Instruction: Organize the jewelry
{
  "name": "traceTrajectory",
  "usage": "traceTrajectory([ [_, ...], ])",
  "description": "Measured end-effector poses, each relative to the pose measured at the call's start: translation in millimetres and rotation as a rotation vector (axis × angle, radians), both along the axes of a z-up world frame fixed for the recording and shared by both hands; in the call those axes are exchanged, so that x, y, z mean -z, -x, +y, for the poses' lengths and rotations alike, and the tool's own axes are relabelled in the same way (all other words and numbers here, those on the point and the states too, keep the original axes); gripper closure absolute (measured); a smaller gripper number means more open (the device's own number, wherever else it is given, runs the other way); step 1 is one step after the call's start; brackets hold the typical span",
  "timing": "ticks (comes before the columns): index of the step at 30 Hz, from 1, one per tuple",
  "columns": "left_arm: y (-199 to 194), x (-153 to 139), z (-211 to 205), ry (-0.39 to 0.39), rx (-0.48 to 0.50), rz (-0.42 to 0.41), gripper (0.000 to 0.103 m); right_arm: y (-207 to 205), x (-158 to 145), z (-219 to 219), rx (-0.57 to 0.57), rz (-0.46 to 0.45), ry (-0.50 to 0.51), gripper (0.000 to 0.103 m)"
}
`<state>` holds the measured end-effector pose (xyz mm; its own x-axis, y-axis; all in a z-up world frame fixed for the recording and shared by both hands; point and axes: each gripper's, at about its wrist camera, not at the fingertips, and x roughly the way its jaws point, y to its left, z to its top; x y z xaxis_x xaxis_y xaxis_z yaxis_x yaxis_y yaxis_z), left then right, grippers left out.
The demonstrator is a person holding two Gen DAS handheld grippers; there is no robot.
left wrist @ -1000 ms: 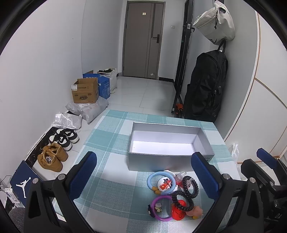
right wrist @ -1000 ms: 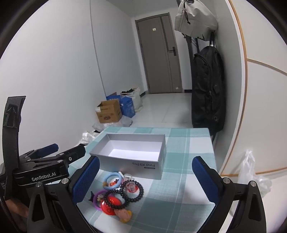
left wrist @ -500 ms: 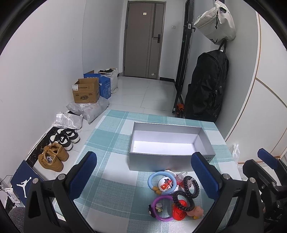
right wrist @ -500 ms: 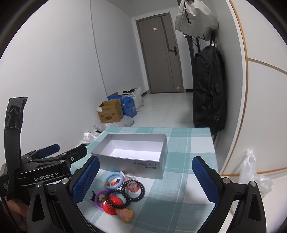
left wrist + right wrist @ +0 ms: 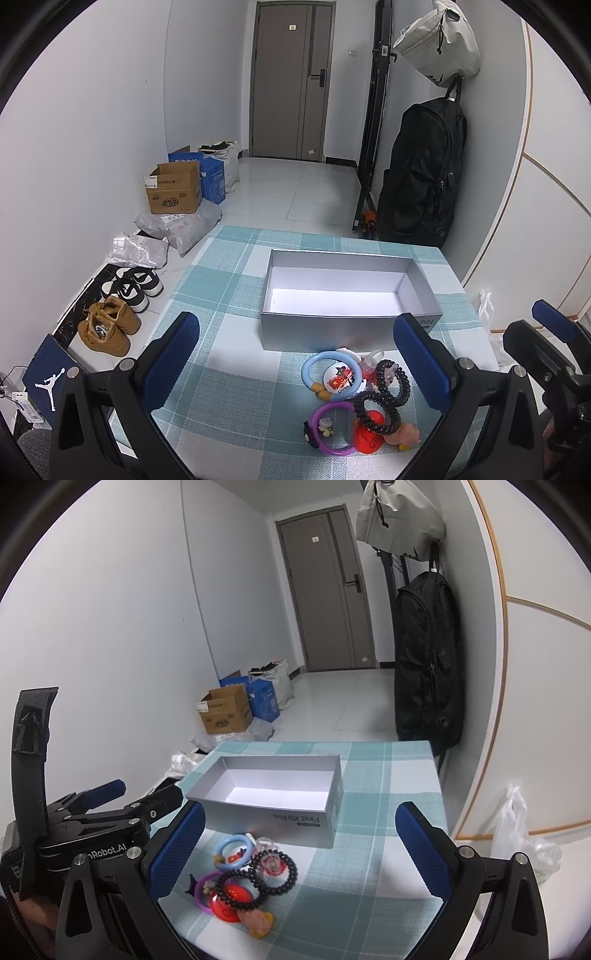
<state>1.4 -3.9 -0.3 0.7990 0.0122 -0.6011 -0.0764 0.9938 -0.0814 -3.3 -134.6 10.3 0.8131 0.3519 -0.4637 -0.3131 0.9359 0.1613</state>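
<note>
Left wrist view: my tools (image 5: 299,363) (image 5: 300,843) both gape wide, empty; box (image 5: 343,325) holds nothing, jewelry pile (image 5: 354,402) waits untouched on counter (image 5: 229,280).

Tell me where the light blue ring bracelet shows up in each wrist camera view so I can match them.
Left wrist view: the light blue ring bracelet lies right of centre, low, just in front of the silver box.
Right wrist view: the bracelet sits left of centre, low, beside the black bead bracelets.
Shared landmark: the silver box on the checked cloth.
</note>
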Motion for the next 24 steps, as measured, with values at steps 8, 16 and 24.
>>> traceTrajectory([
  [8, 0.4, -0.5, -0.3, 0.002, -0.002, -0.001, 0.001, -0.5, 0.4, -2.0, 0.003, 0.003, -0.006, 0.000],
  [16, 0.4, -0.9, 0.3, 0.007, 0.000, -0.001, 0.001, -0.7, 1.1, -2.2, 0.002, 0.007, 0.000, 0.000],
  [24, -1.6, 0.2, 2.3, 0.021, 0.004, 0.005, 0.001, -0.1, 3.9, 3.0, -0.022, 0.016, 0.018, 0.000],
])
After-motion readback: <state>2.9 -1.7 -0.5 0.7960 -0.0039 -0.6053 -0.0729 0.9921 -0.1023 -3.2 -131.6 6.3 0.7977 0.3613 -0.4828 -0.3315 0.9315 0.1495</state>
